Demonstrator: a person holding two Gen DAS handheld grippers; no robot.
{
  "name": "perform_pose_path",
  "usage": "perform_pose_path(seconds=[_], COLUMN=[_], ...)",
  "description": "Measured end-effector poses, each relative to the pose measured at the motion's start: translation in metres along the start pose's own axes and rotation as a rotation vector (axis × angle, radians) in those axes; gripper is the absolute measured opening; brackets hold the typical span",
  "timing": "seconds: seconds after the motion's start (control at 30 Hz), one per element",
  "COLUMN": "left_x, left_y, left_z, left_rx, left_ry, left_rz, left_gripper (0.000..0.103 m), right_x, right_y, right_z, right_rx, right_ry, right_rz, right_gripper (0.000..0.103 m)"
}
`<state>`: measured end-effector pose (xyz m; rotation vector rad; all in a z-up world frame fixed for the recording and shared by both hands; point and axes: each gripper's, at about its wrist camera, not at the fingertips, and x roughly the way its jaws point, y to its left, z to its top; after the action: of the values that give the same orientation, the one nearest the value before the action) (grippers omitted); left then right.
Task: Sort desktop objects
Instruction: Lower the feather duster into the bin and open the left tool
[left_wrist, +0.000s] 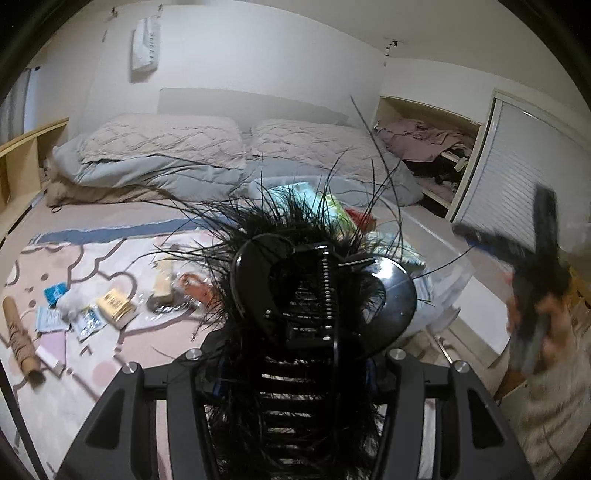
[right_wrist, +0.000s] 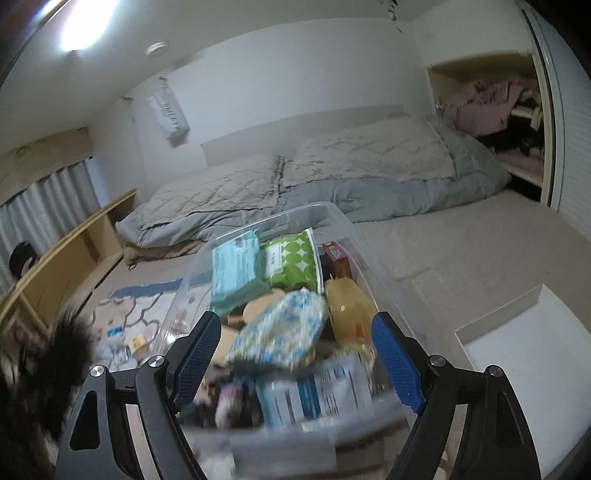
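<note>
My left gripper is shut on a black feathered headpiece with a glossy black headband and comb. It holds it up above the rug, just left of the clear plastic bin. The feathers hide the fingertips. In the right wrist view the headpiece shows as a dark blur at the left. My right gripper is open and empty, its blue pads spread over the clear bin. The bin holds a teal pack, a green dotted pack, a blue floral pouch and other items.
Several small items lie on the patterned rug: a blue packet, a yellow box, a cardboard tube, an orange item. A bed with grey bedding is behind. An open closet stands at the right.
</note>
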<state>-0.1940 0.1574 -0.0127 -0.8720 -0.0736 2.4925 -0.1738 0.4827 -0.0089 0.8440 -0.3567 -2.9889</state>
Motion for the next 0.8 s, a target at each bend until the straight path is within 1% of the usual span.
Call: perform_pose_path(seconds=[0.07,0.17,0.27,0.4,0.57,0.67,0.77,0.8], left_x=[0.009,0.023,0.037,0.064,0.107,0.132,0.155,0.163], left_y=[-0.008,-0.020,-0.030,-0.046,-0.075,-0.094,-0.106,-0.110], left_z=[0.012,0.029,0.047,0.074,0.112,0.129,0.141,0.144], left_rx=[0.008,0.004,-0.025,-0.073,-0.076,-0.082,-0.109,-0.122], left_ry=[0.004,0.011,0.023,0.048,0.091,0.106,0.112,0.114], left_rz=[0.010,0.006,-0.010,-0.039,-0.047,-0.052,-0.100,-0.103], left_gripper=[0.053,0.053,0.053,0.053,0.053,0.053,0.053,0.053], right_x=[-0.007,-0.014,-0.022,-0.031,-0.040,-0.041,-0.040,-0.039], right_y=[0.000,-0.001,-0.005,-0.006,-0.008,-0.013,-0.017,-0.018], right_z=[-0.013,-0.029,-0.044,-0.061,-0.079,-0.089,-0.098,-0.100], right_rx=[-0.012,-0.023,-0.028,-0.032,-0.040,-0.020,0.000,0.001], right_ry=[0.006,0.011,0.009,-0.007,-0.036,-0.050,-0.047,-0.045], right_rz=[0.018,0.031,0.037,0.027,0.007,-0.010,-0.015,-0.020], right_gripper=[0.084,0.084,0.084,0.084,0.084,0.084,0.084,0.084])
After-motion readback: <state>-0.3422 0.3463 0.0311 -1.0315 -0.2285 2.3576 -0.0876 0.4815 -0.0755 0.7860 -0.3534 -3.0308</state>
